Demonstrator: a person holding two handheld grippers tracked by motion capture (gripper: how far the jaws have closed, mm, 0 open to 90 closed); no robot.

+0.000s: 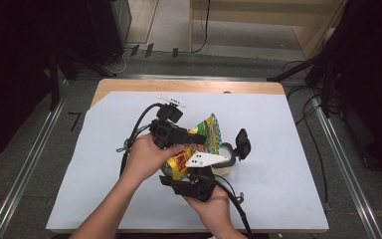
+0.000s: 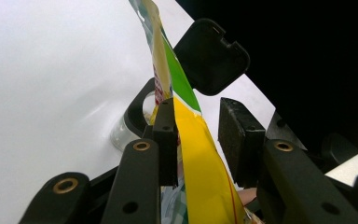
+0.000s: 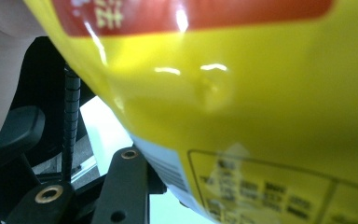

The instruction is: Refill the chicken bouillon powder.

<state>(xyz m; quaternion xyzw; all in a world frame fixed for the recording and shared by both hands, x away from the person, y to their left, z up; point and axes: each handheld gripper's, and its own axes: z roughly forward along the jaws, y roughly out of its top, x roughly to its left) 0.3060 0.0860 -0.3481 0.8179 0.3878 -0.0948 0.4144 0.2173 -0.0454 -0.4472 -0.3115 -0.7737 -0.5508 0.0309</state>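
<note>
A yellow and green snack bag (image 1: 208, 130) hangs tilted over the middle of the table, held between both hands. My left gripper (image 1: 198, 139) comes in from the left and is shut on the bag's upper part (image 2: 200, 168); one pad (image 2: 165, 135) lies flat against the foil. My right gripper (image 1: 195, 170) holds the bag from below, and the yellow foil (image 3: 242, 116) covers one of its jaws. The bag's top edge points down at a clear container (image 1: 226, 159) whose black hinged lid (image 1: 242, 143) stands open.
A white sheet (image 1: 283, 149) covers the wooden table. Cables trail from both grippers toward the front edge. Metal rails run on the floor along both sides, and dark stands with cables sit at the far right.
</note>
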